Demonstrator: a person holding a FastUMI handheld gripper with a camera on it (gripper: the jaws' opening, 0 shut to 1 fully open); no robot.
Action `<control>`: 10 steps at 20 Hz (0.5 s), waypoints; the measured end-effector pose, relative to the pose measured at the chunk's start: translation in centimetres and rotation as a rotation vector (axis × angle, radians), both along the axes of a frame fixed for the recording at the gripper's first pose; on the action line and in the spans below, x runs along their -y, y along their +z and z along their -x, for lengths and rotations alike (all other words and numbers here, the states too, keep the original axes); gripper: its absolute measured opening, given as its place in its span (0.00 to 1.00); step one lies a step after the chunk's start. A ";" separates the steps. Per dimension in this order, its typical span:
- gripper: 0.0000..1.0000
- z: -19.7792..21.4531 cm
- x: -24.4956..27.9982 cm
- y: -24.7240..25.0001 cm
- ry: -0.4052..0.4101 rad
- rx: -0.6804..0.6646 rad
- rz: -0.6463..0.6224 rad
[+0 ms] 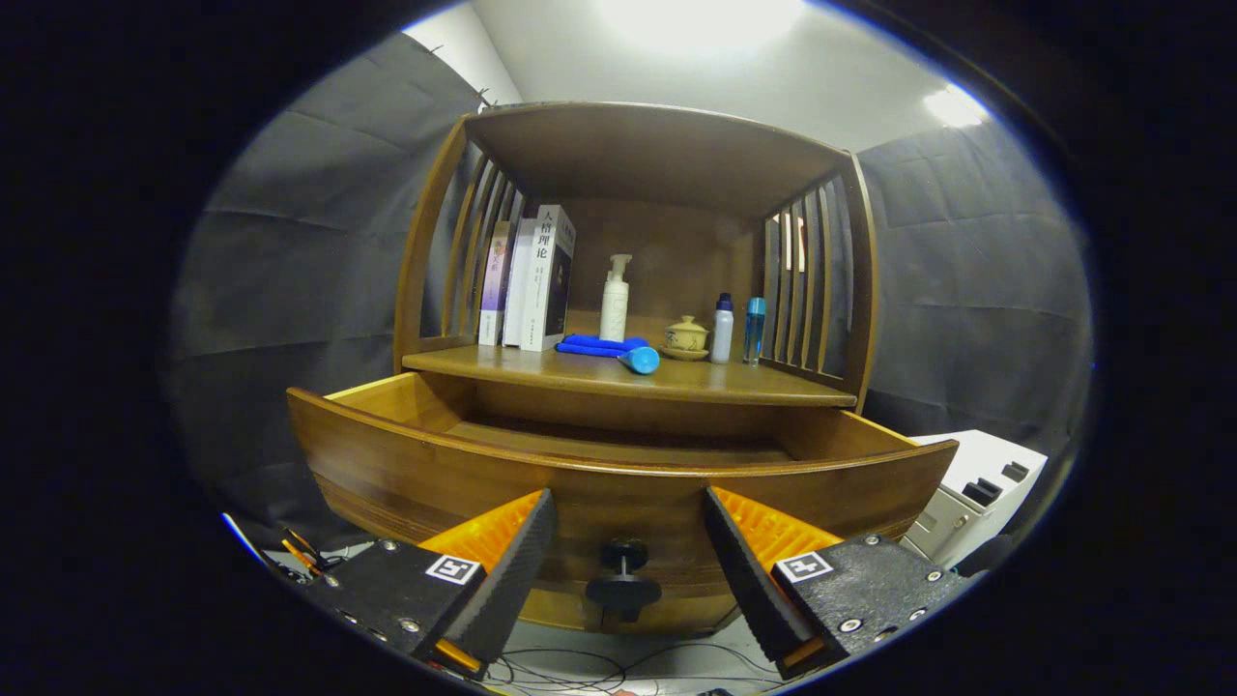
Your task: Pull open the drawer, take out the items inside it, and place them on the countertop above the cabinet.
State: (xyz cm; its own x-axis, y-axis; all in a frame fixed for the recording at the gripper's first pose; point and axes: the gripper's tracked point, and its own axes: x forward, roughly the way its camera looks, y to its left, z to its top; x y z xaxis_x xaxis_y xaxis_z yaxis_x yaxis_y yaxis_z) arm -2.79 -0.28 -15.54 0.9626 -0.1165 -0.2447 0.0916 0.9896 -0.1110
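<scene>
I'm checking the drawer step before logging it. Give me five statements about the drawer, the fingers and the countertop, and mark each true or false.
1. The drawer is pulled open. True.
2. The gripper has its fingers shut on the drawer knob. False: the fingers are spread apart, and the knob sits between them untouched.
3. A white pump bottle stands on the countertop. True.
4. The books lie flat in a stack. False: they stand upright at the countertop's left side.
5. A blue cloth lies inside the drawer. False: it lies on the countertop beside the pump bottle.
</scene>
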 end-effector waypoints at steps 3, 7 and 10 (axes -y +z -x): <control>0.96 -2.1 0.3 -0.7 -0.009 -0.028 0.007; 0.96 -5.0 0.5 -1.2 -0.010 -0.021 0.013; 0.95 -7.3 1.3 -1.9 0.014 -0.017 0.036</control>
State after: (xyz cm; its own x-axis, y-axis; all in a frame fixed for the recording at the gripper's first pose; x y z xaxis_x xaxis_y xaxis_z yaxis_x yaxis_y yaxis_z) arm 4.55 -1.61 -17.41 0.9598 -0.1120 -0.2573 0.0755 0.9861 -0.1477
